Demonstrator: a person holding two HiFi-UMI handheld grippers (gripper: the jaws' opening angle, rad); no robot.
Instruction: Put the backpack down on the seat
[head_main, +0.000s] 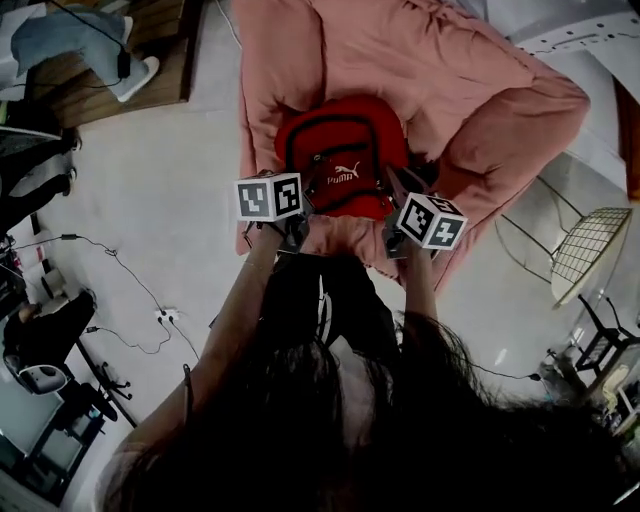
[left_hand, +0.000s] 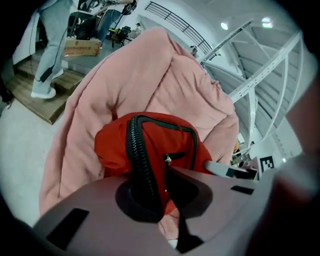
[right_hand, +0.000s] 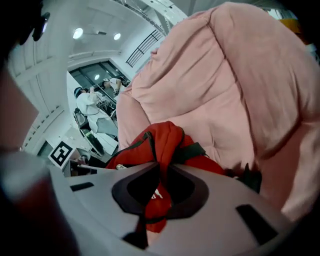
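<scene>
A red backpack with black zippers and a white logo lies on the pink padded seat. My left gripper is shut on the backpack's near left edge; in the left gripper view the jaws pinch red fabric beside the black zipper. My right gripper is shut on the near right edge; in the right gripper view red fabric bunches up between the closed jaws. Pink cushion rises behind the bag in both gripper views.
The seat stands on a pale floor with cables and a power strip at left. A wire-mesh chair stands at right. A wooden platform with a person's legs lies at the far left. Another person stands in the background.
</scene>
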